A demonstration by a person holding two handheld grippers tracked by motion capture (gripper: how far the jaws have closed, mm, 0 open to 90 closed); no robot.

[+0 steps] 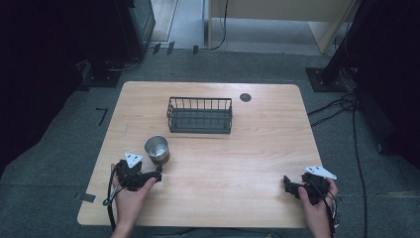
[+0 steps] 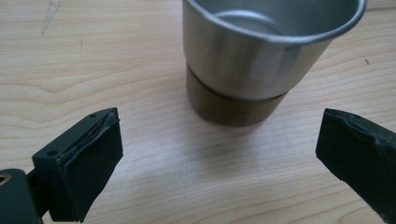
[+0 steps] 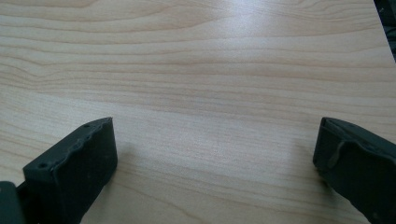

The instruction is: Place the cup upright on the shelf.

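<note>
Just beyond the left gripper's (image 2: 212, 154) wide-spread fingers (image 2: 86, 158) stands a round shiny steel cup (image 2: 261, 56), untouched; the right gripper's (image 3: 215, 163) fingers gape over bare wooden surface (image 3: 196, 70).

You are looking down on a light wood bench (image 1: 257, 148) with rounded corners and a dark round grommet (image 1: 245, 97) near its far edge. It stands on grey carpet (image 1: 64, 148). Black equipment (image 1: 131, 25) fills the dim far left, and pale wooden furniture (image 1: 277, 15) stands beyond. Cables (image 1: 346, 106) trail over the floor at your right, beside a black stand base (image 1: 324, 79).
</note>
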